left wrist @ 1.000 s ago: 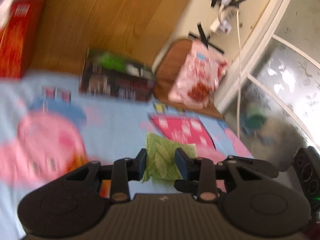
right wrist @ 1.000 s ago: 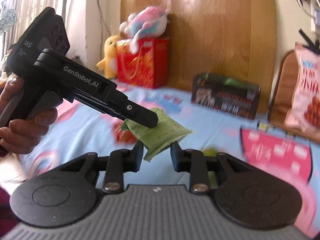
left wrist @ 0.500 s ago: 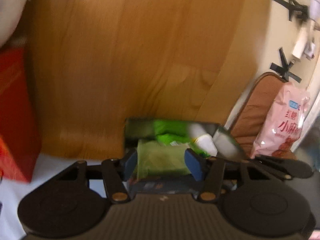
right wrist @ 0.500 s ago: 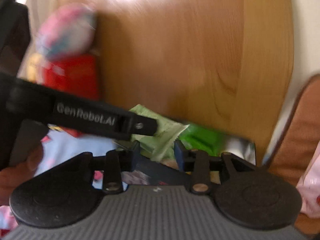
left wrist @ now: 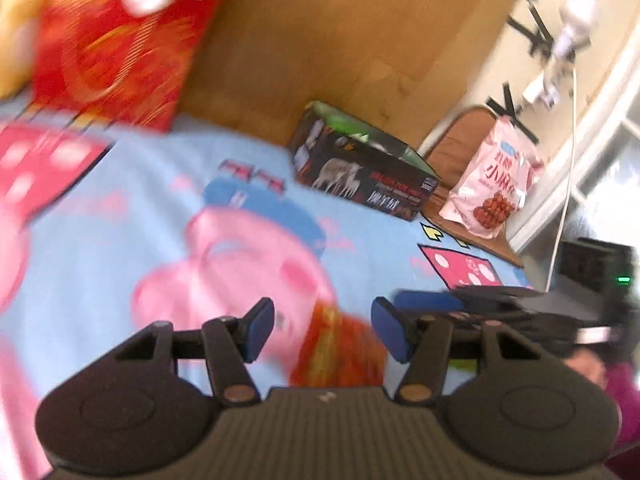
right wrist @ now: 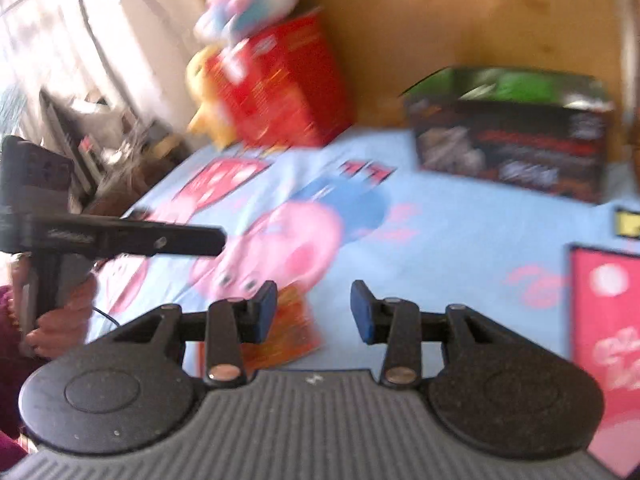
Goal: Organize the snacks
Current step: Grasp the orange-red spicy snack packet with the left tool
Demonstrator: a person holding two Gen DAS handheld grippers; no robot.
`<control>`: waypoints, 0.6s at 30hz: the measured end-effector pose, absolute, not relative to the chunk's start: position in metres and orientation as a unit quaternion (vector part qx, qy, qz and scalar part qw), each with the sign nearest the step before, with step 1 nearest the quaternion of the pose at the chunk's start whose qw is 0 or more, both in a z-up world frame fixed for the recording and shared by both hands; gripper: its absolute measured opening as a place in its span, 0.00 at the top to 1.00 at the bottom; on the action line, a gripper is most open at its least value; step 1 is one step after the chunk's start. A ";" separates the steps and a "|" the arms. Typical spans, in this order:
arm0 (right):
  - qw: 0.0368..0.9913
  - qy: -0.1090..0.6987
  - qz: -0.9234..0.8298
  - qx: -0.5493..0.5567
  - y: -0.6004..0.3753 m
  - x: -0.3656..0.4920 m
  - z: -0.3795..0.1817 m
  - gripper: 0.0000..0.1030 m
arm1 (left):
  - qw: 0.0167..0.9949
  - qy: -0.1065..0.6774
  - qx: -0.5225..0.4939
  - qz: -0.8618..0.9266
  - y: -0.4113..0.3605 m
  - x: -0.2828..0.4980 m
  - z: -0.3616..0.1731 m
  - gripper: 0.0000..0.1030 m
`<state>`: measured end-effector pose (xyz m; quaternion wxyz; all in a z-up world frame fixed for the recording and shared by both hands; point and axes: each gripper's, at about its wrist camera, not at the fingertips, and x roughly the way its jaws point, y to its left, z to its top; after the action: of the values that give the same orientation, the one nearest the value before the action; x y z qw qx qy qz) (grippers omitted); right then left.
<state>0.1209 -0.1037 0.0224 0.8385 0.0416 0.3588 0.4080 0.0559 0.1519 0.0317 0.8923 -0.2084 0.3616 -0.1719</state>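
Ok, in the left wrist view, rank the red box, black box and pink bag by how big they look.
1. red box, though it is blurred and cut off at the top
2. black box
3. pink bag

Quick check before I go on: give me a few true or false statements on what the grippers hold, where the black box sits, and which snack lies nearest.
1. Both grippers hold a green packet. False: the left gripper and right gripper are both open with nothing between the pads.
2. The black box stands on the blue sheet against the wooden headboard. True.
3. An orange-red packet lies on the sheet just ahead of the grippers. True.
4. The pink snack bag lies inside the black box. False: it leans on a brown cushion beside the box.
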 end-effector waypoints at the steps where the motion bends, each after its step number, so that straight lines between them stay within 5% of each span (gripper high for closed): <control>1: 0.838 0.364 0.405 0.035 -0.092 0.119 0.018 0.58 | 0.889 0.361 -0.227 -0.169 0.158 0.047 0.029 0.47; 5: 0.842 0.374 0.385 0.046 -0.071 0.116 0.001 0.61 | 0.867 0.377 -0.282 -0.164 0.162 0.031 0.011 0.49; 9: 0.817 0.401 0.402 0.103 -0.085 0.102 -0.005 0.87 | 0.867 0.394 -0.270 -0.144 0.149 0.036 -0.001 0.56; 14: 0.802 0.399 0.410 0.171 -0.111 0.061 -0.010 0.84 | 0.871 0.389 -0.263 -0.147 0.144 0.035 -0.005 0.79; 18: 0.812 0.388 0.391 0.191 -0.122 0.048 -0.018 0.86 | 0.868 0.383 -0.264 -0.173 0.132 0.036 -0.001 0.79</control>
<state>0.0483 -0.1221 -0.0178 0.8124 0.1911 0.3877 0.3915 0.0360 0.1325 -0.0014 0.8680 -0.2644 0.3831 -0.1732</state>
